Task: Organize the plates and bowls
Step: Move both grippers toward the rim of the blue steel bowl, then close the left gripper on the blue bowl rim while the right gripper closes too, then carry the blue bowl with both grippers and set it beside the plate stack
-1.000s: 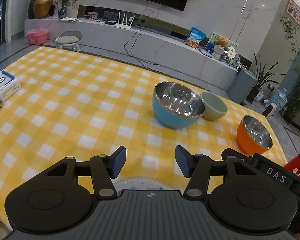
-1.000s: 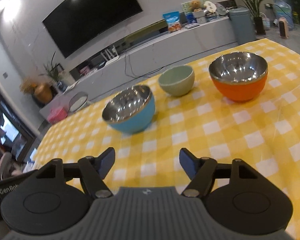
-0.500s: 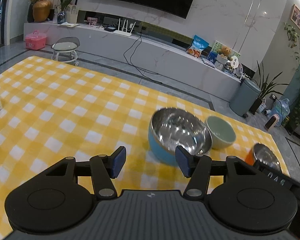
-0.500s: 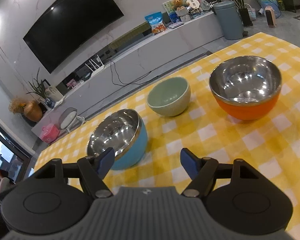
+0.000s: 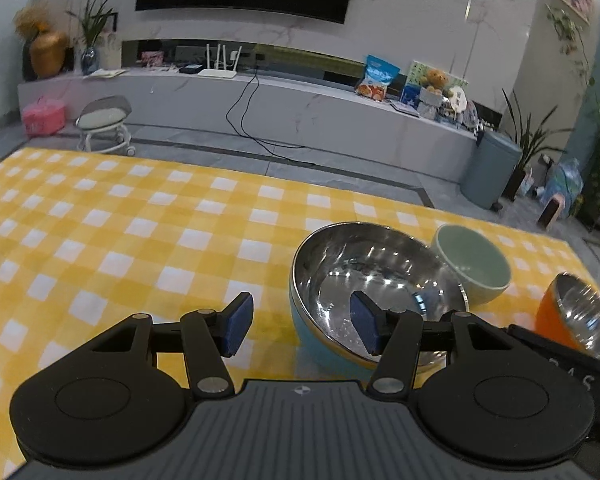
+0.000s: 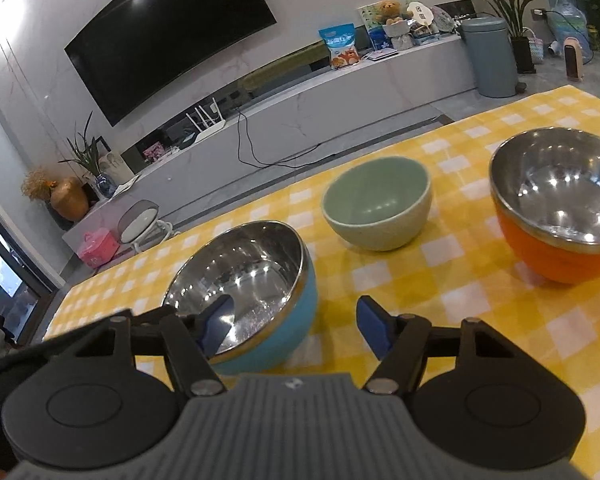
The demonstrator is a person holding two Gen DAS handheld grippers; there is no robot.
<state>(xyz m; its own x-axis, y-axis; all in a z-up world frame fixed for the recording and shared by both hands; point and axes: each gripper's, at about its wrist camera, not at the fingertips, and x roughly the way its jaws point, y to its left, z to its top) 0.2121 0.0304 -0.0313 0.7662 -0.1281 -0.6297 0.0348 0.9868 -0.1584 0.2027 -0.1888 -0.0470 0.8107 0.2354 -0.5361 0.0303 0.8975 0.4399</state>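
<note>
Nearest in, the left gripper (image 5: 302,328) has its fingers spread wide and released, the right-hand pad (image 5: 365,328) hanging over the steel inside of the blue bowl (image 5: 380,280), the other over the yellow checked tablecloth (image 5: 140,240). The right gripper (image 6: 296,326) is spread apart too, gripping nothing; its left pad (image 6: 216,322) shows in front of the blue bowl (image 6: 244,280), which sits near and to the left. Further back, the small green bowl (image 6: 378,204) stands upright just beyond, apart from it. To the right, the orange bowl (image 6: 560,204) stands on its own. Far off, the television (image 6: 168,36) hangs on the wall.
</note>
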